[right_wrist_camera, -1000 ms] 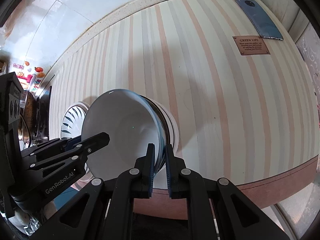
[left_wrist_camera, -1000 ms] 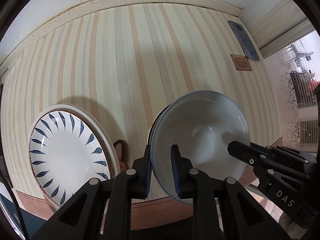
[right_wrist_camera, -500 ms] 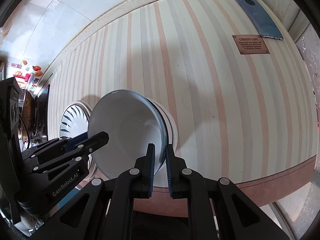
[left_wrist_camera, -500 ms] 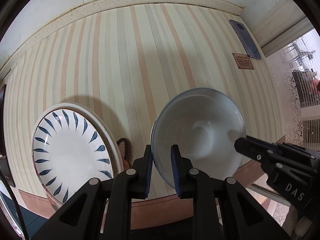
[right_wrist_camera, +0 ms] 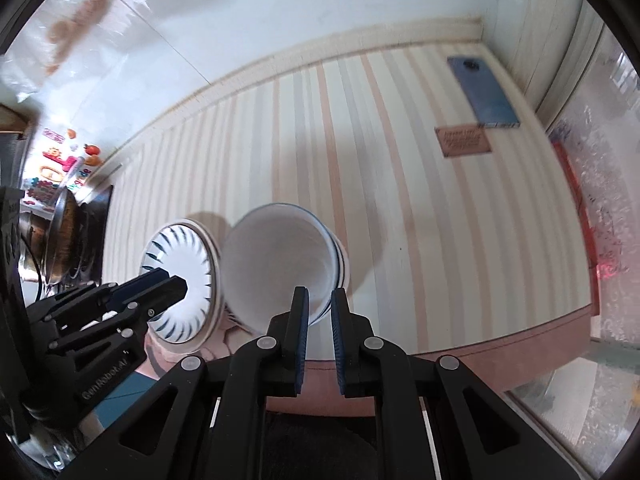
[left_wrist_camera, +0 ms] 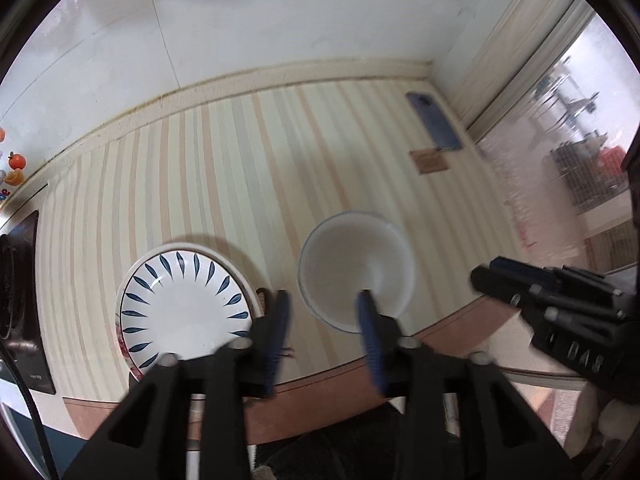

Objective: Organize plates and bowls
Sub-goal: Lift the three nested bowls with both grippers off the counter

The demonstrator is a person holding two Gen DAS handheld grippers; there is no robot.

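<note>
A white bowl point(left_wrist_camera: 356, 268) with a thin blue rim sits nested on other bowls on the striped tablecloth; it also shows in the right wrist view point(right_wrist_camera: 280, 264). To its left lies a white plate point(left_wrist_camera: 184, 308) with blue leaf marks, stacked on another plate, seen too in the right wrist view point(right_wrist_camera: 180, 276). My left gripper point(left_wrist_camera: 322, 304) is open and empty, raised above the bowl's near rim. My right gripper point(right_wrist_camera: 320, 300) is slightly open, its fingers apart over the bowl stack's near right edge, holding nothing. Each gripper appears in the other's view.
A blue phone point(left_wrist_camera: 434, 126) and a small brown label point(left_wrist_camera: 430, 161) lie at the far right of the cloth. A dark stove point(left_wrist_camera: 16, 280) stands at the left. The table's brown front edge point(left_wrist_camera: 440, 332) runs below the dishes. A white wall backs the table.
My left gripper has let go of the bowl, opened wide and pulled up and back. My right gripper has loosened off the rim and lifted too. The bowl now rests on the stack.
</note>
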